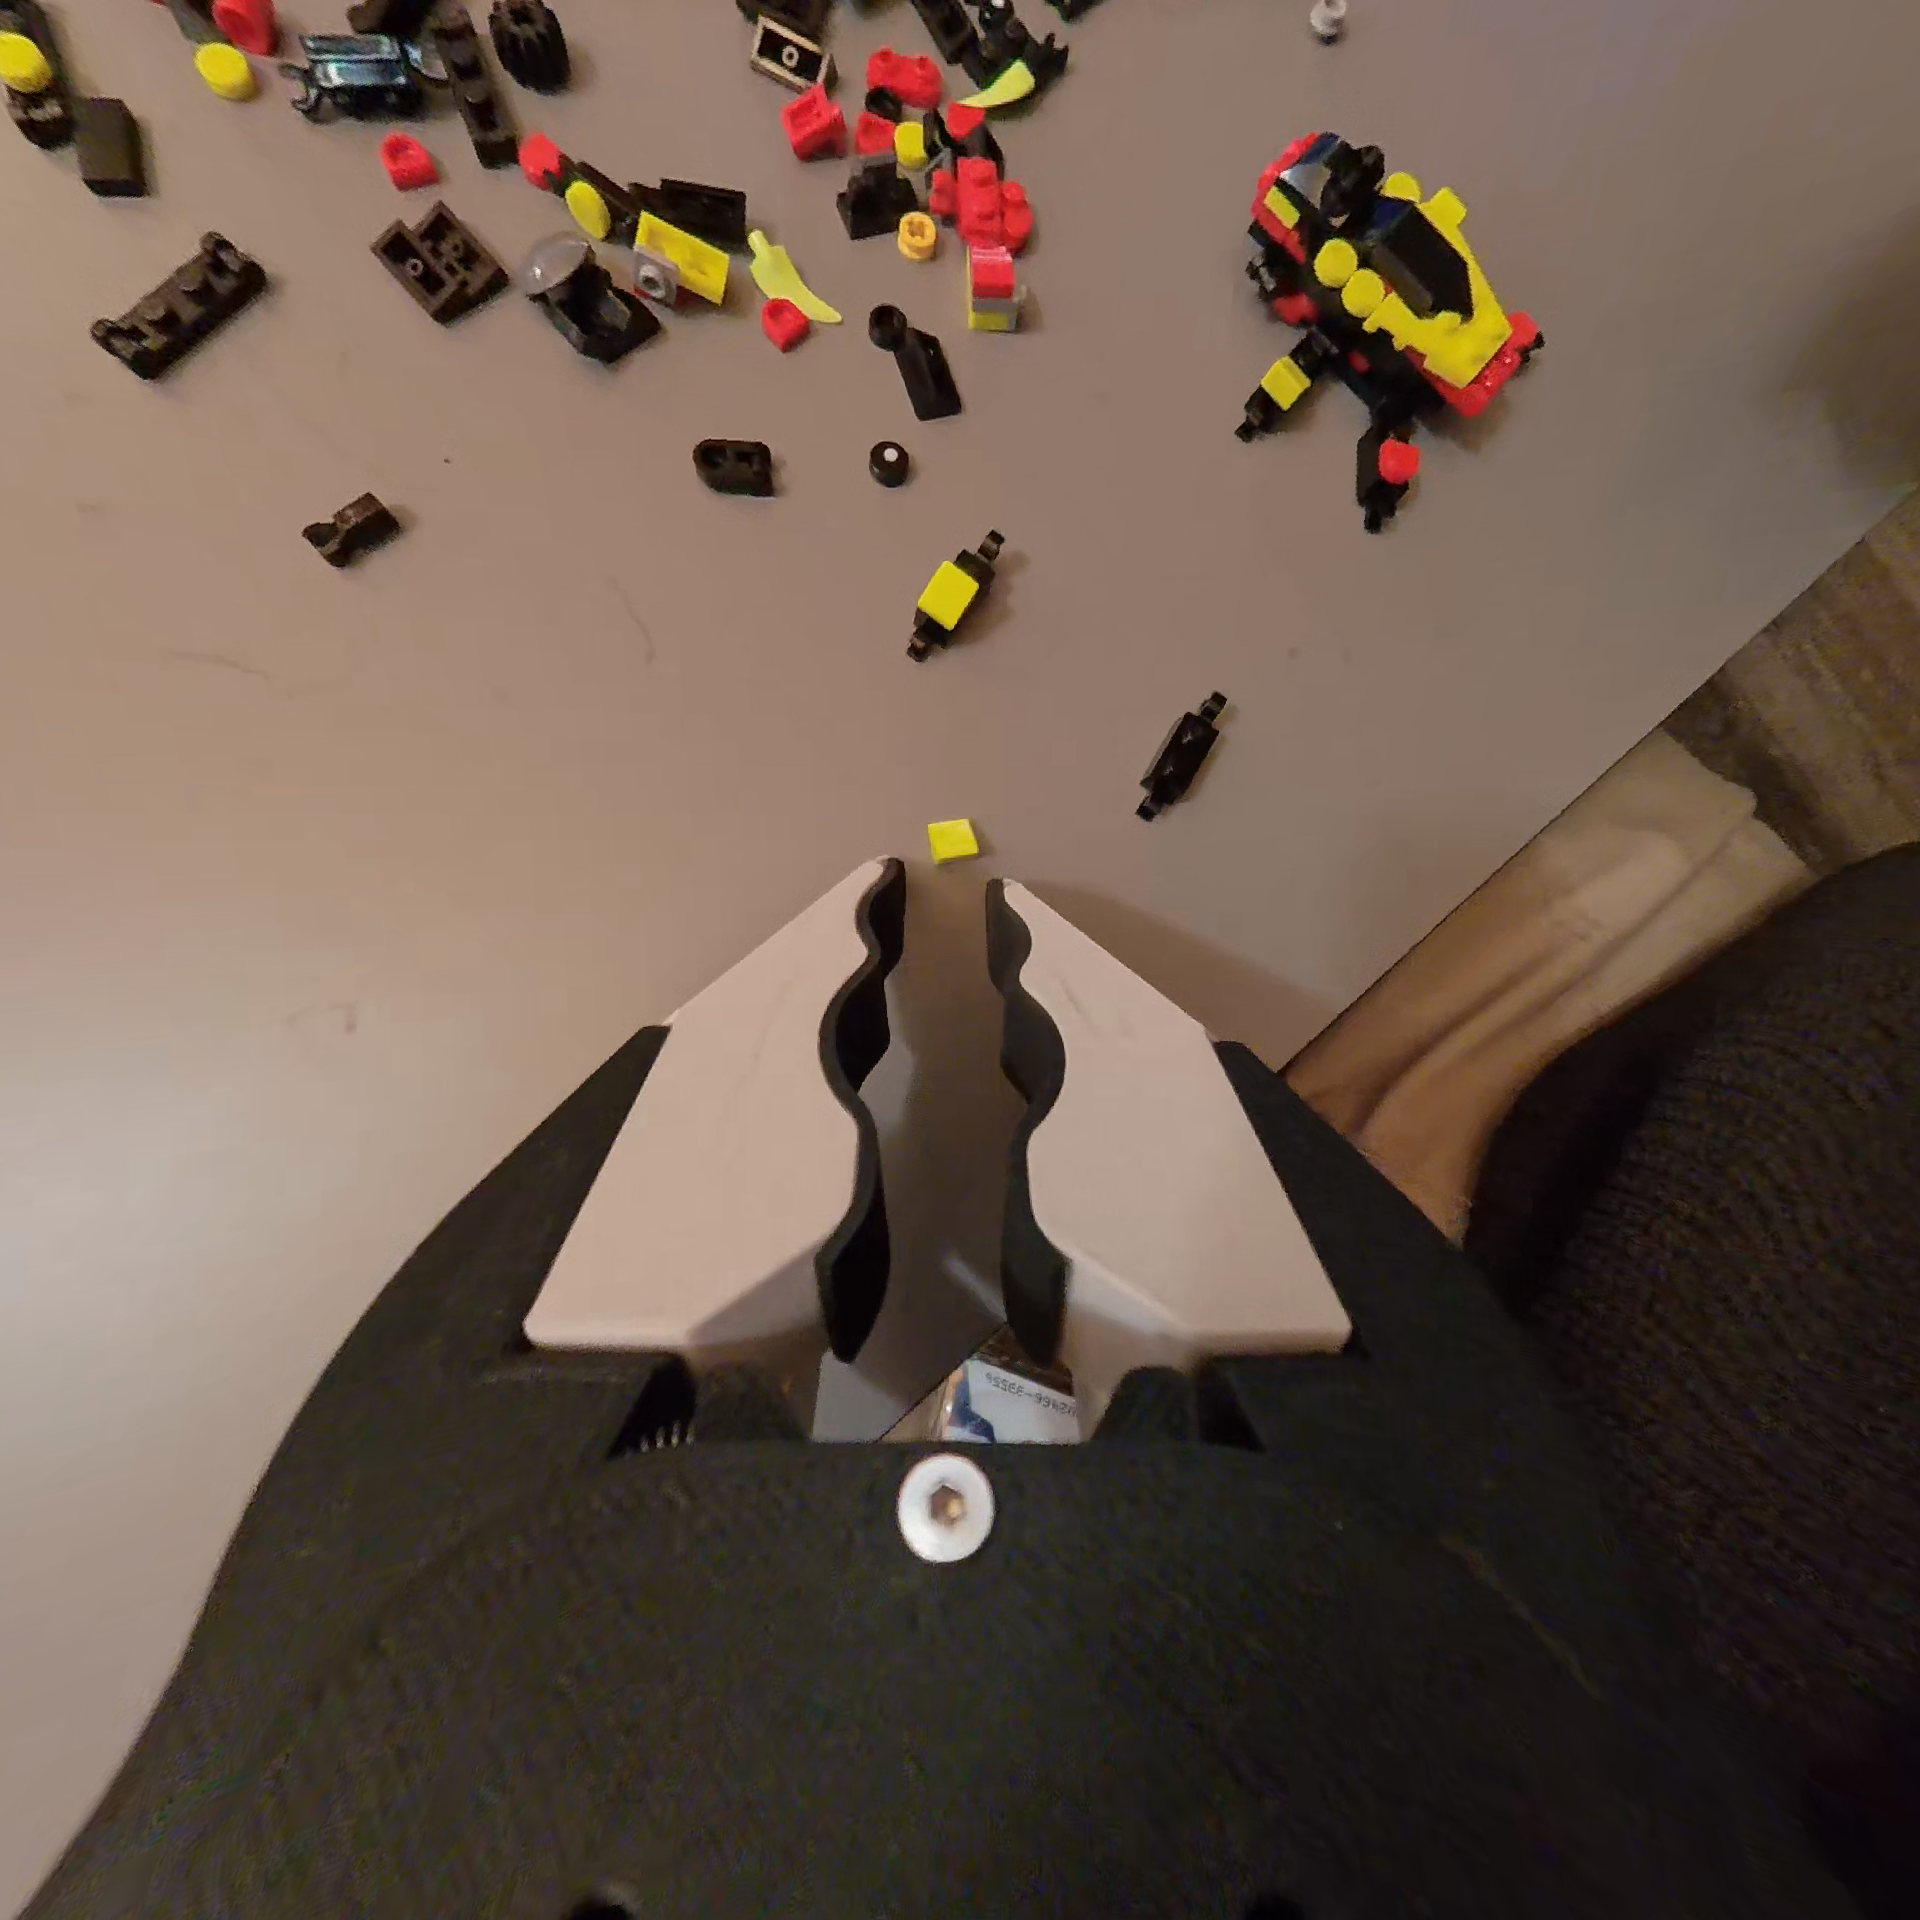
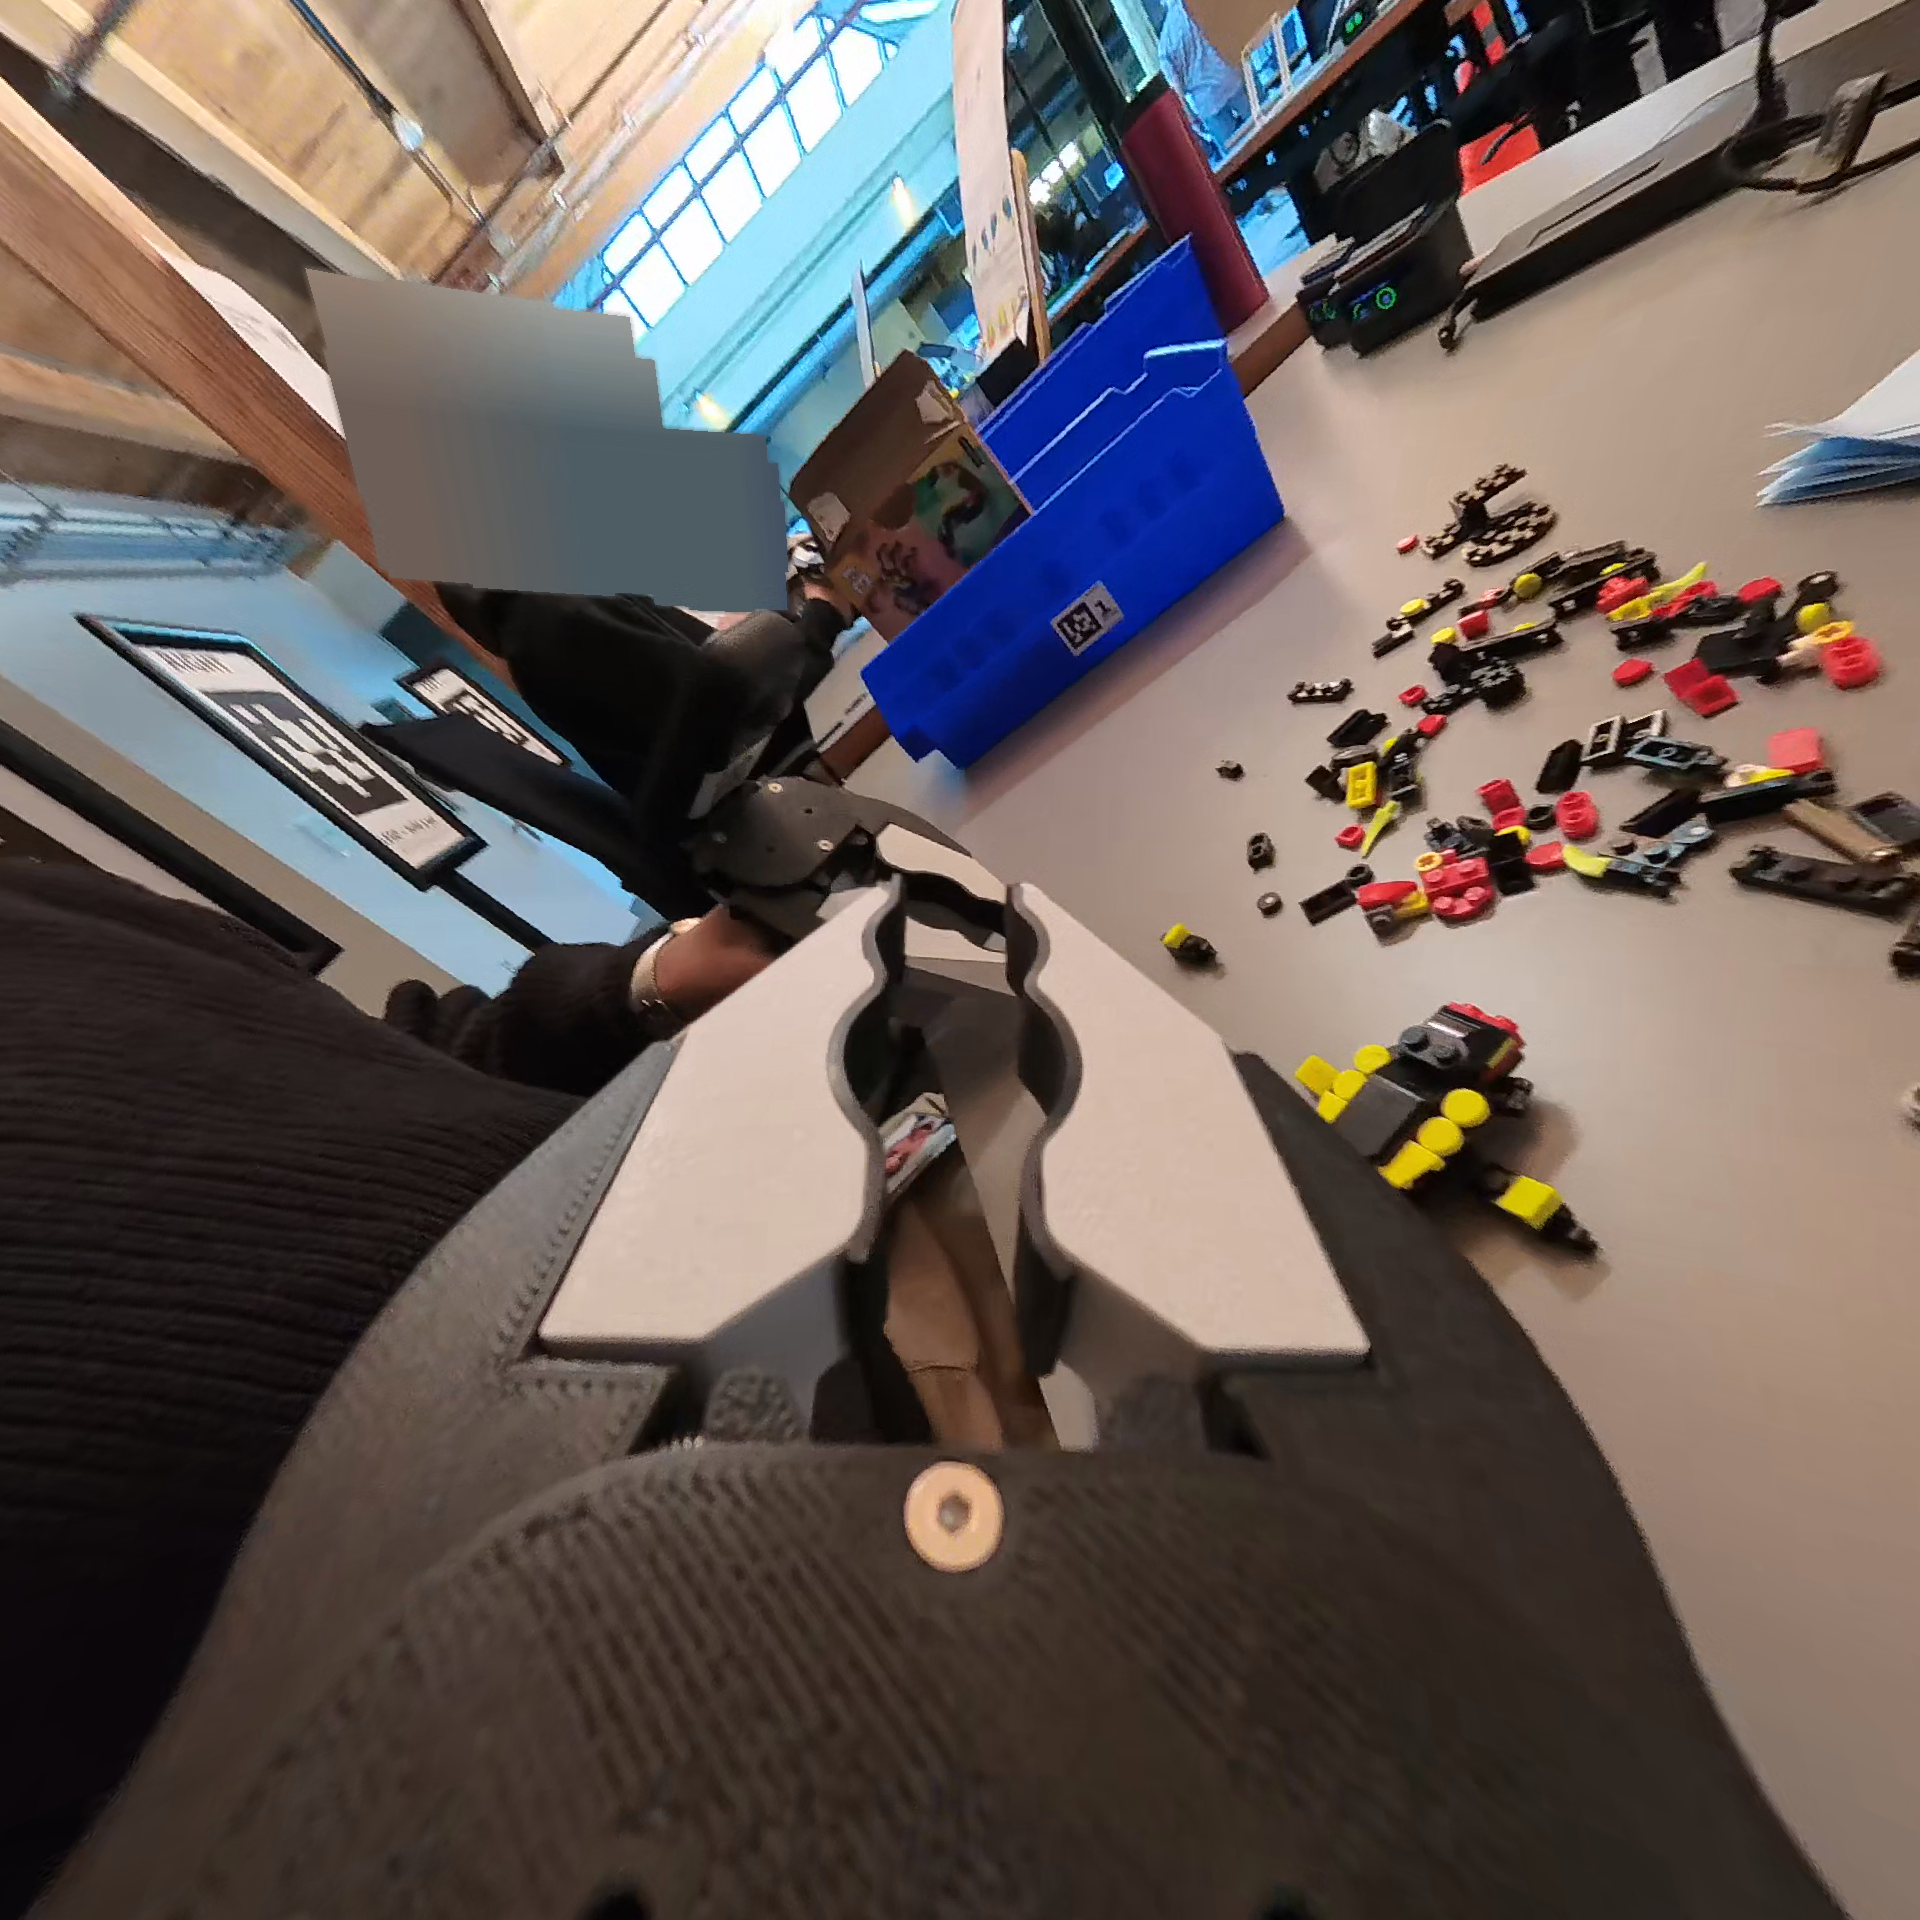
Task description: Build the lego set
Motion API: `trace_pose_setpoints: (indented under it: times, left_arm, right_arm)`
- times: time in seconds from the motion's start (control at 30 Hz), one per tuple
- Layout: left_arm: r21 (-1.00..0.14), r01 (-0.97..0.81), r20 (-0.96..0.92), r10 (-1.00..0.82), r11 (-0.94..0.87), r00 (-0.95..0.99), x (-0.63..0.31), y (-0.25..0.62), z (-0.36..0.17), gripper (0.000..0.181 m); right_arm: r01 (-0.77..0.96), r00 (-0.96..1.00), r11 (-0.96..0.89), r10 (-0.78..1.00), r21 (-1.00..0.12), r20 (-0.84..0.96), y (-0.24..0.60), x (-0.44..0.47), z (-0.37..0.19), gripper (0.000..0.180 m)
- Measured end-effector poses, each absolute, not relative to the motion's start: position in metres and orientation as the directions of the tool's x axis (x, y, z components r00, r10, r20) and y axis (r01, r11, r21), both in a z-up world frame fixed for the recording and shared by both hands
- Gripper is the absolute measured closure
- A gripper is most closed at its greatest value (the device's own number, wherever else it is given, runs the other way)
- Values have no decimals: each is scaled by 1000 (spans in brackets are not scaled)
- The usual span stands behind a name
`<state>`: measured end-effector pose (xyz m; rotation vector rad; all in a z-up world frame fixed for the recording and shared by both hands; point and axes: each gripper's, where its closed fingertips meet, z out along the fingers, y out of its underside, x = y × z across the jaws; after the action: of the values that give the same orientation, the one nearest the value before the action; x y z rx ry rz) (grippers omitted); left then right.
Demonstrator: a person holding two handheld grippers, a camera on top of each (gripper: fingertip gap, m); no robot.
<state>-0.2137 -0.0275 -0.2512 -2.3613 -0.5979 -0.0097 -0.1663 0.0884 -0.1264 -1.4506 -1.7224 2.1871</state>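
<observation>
The left tongs [image 1: 943, 883] stand slightly spread and empty, low over the grey worktop [image 1: 416, 831]. A small yellow tile [image 1: 953, 841] lies just past their tips, a black clip piece [image 1: 1181, 755] beyond to the right. The part-built model [image 1: 1382, 281] sits far ahead to the right, loose bricks [image 1: 644, 239] far ahead to the left. The right tongs [image 2: 954, 906] are also parted, gripping nothing, the model [image 2: 1423, 1112] just to their right. A blue bin [image 2: 1091, 561] ahead bears a square code sticker [image 2: 1087, 619].

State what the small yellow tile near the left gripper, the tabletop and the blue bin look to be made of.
Small yellow tile: likely hard moulded plastic, with crisp edges and even colour.
Tabletop: smooth grey matte surface, maybe laminate; faint scuffs show.
Blue bin: seemingly rigid moulded plastic, with ribbed walls and a slight sheen.
</observation>
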Motion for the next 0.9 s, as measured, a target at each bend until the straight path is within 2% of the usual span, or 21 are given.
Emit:
trace_pose_setpoints:
  times: [0.27, 0.4, 0.53, 0.7, 0.9]
  left_arm:
    - [-631, 399, 259, 304, -666, 917, -192, -13, -249, 167]
    - [-676, 302, 199, 228, -672, 953, -188, -8, -240, 168]
    - [-704, 246, 94, 255, -666, 962, -205, -16, -236, 169]
    - [-699, 306, 147, 289, -646, 946, -211, -18, -236, 170]
    - [-700, 286, 121, 285, -655, 951, -213, -20, -238, 170]
  right_arm:
    - [515, -548, -417, 512, -749, -662, 93, -167, -131, 163]
    - [518, -546, -411, 517, -751, -659, 92, -166, -133, 163]
    - [518, -546, -409, 517, -751, -659, 92, -166, -133, 163]
    - [521, -552, -404, 513, -752, -658, 91, -164, -132, 163]
    - [525, -552, -394, 517, -754, -654, 90, -164, -133, 163]
